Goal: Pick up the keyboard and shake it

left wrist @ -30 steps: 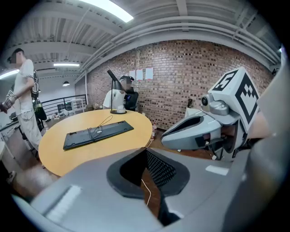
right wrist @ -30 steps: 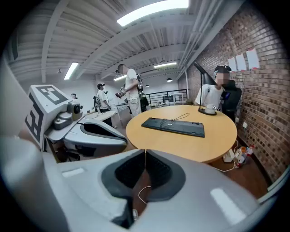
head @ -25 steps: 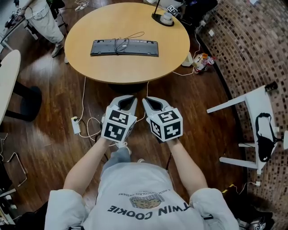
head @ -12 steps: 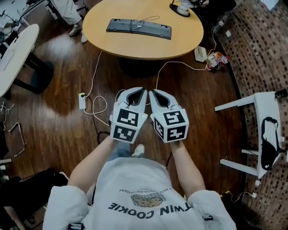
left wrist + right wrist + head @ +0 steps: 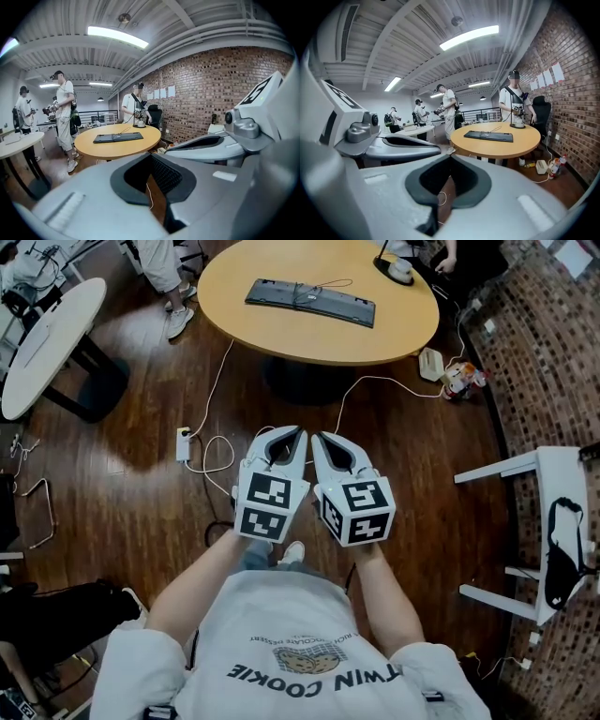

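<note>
A dark keyboard lies flat on the round wooden table at the top of the head view, its cable looped over it. It also shows in the left gripper view as the keyboard and in the right gripper view as the keyboard. My left gripper and right gripper hang side by side over the wooden floor, well short of the table. Both are shut with nothing between their jaws.
A power strip and white cables lie on the floor in front of me. A white table stands at left and a white frame at right. A lamp base sits on the table's far side. People stand beyond the table.
The view has swung down and left, so the table with the keyboard has slid toward the top right. Both grippers stay shut and side by side.
</note>
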{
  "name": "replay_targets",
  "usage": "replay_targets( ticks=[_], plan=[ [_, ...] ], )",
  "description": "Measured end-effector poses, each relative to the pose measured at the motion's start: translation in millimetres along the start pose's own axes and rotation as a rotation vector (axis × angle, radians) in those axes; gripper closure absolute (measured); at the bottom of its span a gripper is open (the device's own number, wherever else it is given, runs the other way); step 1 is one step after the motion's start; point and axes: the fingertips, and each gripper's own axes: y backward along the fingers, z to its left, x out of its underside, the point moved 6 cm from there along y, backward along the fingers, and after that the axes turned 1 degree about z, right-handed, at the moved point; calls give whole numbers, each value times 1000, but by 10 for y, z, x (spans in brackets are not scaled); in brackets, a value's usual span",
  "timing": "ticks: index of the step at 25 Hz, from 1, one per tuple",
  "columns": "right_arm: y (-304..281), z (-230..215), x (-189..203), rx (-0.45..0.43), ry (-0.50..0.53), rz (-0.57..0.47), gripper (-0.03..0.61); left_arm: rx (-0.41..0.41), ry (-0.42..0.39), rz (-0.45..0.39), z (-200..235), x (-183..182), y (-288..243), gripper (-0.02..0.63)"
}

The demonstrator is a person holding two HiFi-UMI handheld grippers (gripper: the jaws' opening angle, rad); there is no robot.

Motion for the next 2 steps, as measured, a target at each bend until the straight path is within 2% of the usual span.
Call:
replay_targets(
  ticks=[2],
  plan=[
    [1,115,78,-6,-1,-5,577,0,11,-2,1,125,75,606]
  ],
)
